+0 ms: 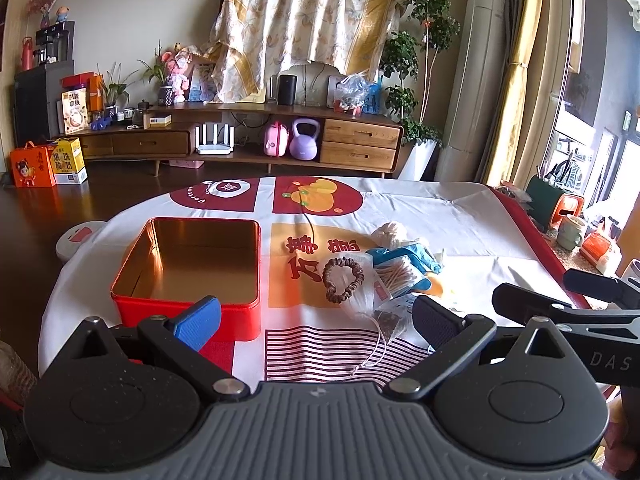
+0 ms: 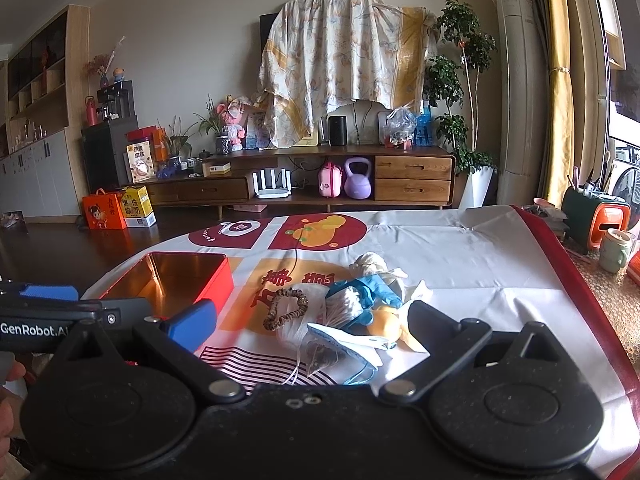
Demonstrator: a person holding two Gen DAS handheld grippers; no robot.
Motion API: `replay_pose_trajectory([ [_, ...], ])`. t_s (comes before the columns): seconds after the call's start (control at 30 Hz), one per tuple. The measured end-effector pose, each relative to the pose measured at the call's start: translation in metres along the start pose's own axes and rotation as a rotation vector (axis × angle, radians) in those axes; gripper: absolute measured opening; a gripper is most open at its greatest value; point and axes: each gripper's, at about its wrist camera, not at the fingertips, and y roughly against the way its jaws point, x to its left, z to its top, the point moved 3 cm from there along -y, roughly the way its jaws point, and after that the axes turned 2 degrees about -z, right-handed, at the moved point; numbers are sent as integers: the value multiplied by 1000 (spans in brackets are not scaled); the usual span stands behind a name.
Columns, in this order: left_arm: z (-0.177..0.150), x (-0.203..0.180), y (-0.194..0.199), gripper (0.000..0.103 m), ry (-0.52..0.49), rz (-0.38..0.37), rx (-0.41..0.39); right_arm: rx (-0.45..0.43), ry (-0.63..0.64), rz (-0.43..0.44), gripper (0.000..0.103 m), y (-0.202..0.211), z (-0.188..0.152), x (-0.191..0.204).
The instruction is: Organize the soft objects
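Nothing is in the tin (image 1: 188, 264) yet; your whole pile (image 1: 384, 276) waits beside it. Both your left gripper (image 1: 316, 316) and right gripper (image 2: 312, 320) are spread wide, empty.

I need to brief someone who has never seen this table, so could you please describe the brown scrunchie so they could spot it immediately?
Start at the open red tin on the printed tablecloth. Right of it lies a small pile of items; the scrunchie rests on its near-left edge, atop clear plastic. It is the only brown ruffled ring.

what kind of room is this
Most likely a home living room: a long wooden media console against the wall, a potted plant beside it, and a table under a printed cloth in front.
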Motion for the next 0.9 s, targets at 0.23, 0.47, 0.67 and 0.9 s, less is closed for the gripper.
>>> replay_pose_trajectory([
  [0.23, -2, 0, 0, 103, 4, -4, 2, 1, -1, 2, 102, 1, 1, 0],
  [0.47, -3, -1, 1, 103, 11, -6, 2, 2, -1, 1, 102, 1, 1, 0],
  [0.67, -3, -1, 4, 103, 10, -3, -4, 1, -2, 2, 102, 1, 0, 0],
  [0.9, -2, -1, 4, 103, 9, -3, -5, -2, -3, 2, 102, 1, 1, 0],
])
